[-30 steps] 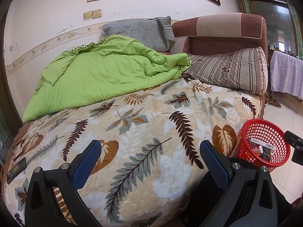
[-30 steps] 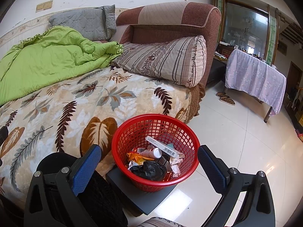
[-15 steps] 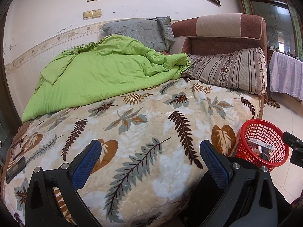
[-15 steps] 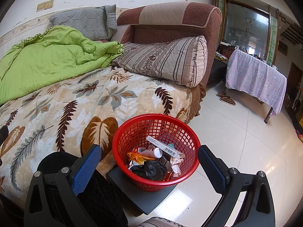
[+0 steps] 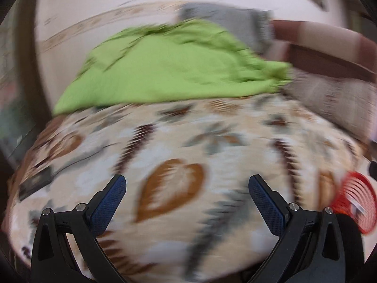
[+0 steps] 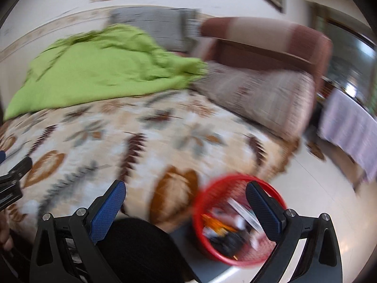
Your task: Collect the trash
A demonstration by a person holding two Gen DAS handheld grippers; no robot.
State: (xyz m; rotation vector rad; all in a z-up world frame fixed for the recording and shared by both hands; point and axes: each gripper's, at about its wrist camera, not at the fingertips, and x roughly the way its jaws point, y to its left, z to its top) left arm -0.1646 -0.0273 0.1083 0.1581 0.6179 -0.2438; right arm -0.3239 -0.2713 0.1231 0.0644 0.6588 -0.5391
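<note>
Both views are blurred by motion. A red mesh basket (image 6: 238, 221) holding several pieces of trash sits on a dark grey stand beside the bed, low in the right wrist view; it also shows at the right edge of the left wrist view (image 5: 353, 205). My right gripper (image 6: 186, 191) is open and empty, the basket partly behind its right finger. My left gripper (image 5: 187, 185) is open and empty above the leaf-patterned bedspread (image 5: 188, 146). No loose trash shows on the bed.
A green quilt (image 5: 169, 70) and grey pillow (image 6: 153, 26) lie at the back of the bed, a striped pillow (image 6: 264, 96) against the brown headboard. A table with a lilac cloth (image 6: 348, 129) stands right on white floor tiles. The left gripper's arm (image 6: 11, 179) shows at left.
Both grippers have swung sharply left, so the bed fills more of each view and the red basket has slid right. Both remain open and empty.
</note>
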